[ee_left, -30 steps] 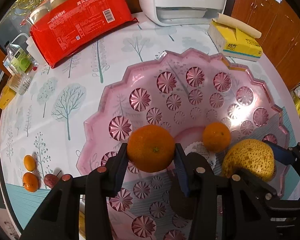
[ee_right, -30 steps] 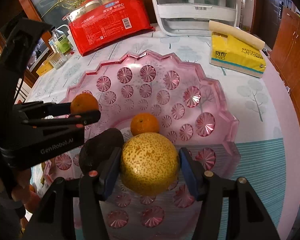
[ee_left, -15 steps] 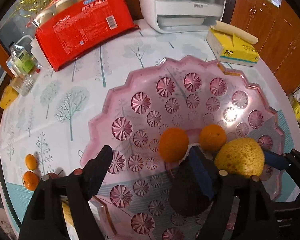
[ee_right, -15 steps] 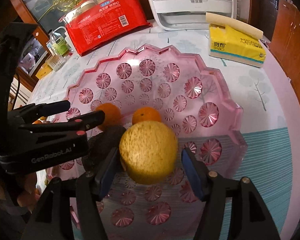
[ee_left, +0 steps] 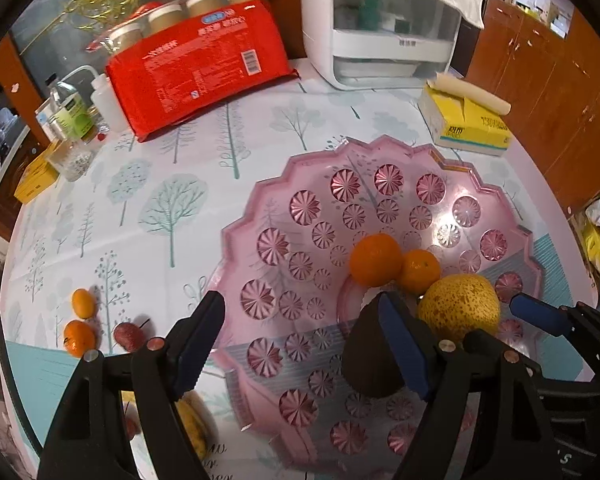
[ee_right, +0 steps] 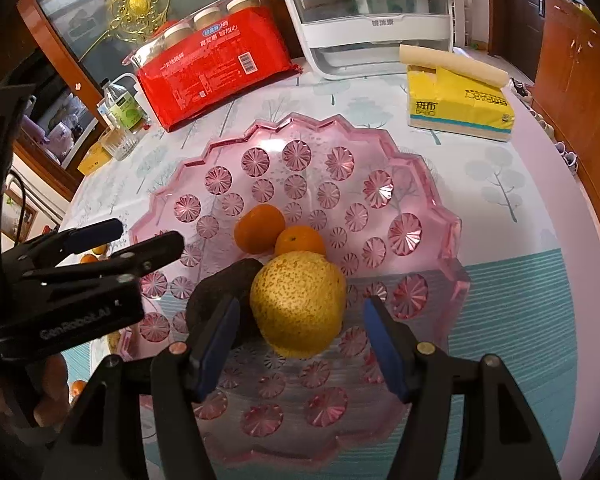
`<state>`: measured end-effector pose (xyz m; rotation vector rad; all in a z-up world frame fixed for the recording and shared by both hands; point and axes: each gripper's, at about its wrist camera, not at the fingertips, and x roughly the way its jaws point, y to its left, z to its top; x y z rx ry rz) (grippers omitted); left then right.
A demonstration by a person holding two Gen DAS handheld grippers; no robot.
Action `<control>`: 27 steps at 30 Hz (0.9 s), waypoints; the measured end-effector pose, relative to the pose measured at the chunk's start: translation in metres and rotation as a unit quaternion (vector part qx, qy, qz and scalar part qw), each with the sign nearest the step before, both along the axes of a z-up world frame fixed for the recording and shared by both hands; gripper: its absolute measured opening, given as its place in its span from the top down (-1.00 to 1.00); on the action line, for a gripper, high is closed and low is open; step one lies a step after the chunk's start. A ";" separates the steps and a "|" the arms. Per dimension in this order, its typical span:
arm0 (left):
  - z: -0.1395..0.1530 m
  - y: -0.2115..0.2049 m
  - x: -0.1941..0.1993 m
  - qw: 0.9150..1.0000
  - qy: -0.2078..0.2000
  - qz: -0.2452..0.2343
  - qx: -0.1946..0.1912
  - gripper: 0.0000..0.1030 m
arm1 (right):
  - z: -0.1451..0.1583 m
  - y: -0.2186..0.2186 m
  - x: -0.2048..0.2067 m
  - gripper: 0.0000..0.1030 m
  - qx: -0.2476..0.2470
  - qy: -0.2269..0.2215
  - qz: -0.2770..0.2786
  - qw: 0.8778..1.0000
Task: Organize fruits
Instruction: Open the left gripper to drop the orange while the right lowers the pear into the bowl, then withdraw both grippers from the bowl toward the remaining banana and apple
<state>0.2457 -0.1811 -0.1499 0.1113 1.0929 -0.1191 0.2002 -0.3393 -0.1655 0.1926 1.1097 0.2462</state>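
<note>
We see lots of bare room in the back half of the pink tray [ee_right: 440, 216], so a gripper could come down there. The near middle is crowded: two oranges [ee_right: 260, 229] touch each other, and the big yellow pear [ee_right: 299, 303] and a dark fruit [ee_right: 220, 300] sit just in front of them. The left gripper [ee_left: 300, 344] hangs over the tray's left side and blocks that way in. Left of the tray, small fruits [ee_left: 80, 334] lie on the table [ee_left: 172, 208]. Behind the tray stand a red pack [ee_right: 214, 68], a white box [ee_right: 372, 20] and a yellow tissue box [ee_right: 458, 104], with bare cloth between.
</note>
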 end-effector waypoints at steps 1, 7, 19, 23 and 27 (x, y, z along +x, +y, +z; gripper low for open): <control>0.002 0.002 -0.002 1.000 -0.001 0.001 -0.001 -0.52 | 0.002 0.000 -0.001 -0.26 0.000 -0.001 -0.001 1.000; 0.016 0.014 -0.022 1.000 -0.009 0.007 -0.006 -0.52 | 0.013 0.004 -0.012 -0.26 -0.003 -0.011 -0.003 1.000; 0.036 0.030 -0.064 1.000 -0.015 0.009 -0.013 -0.52 | 0.037 0.014 -0.035 -0.26 -0.006 -0.028 -0.005 1.000; 0.042 0.038 -0.075 1.000 -0.019 0.012 -0.016 -0.52 | 0.044 0.020 -0.046 -0.26 -0.008 -0.036 -0.007 0.999; 0.053 0.049 -0.087 0.999 -0.028 0.016 -0.022 -0.52 | 0.050 0.026 -0.055 -0.26 -0.006 -0.040 -0.010 0.999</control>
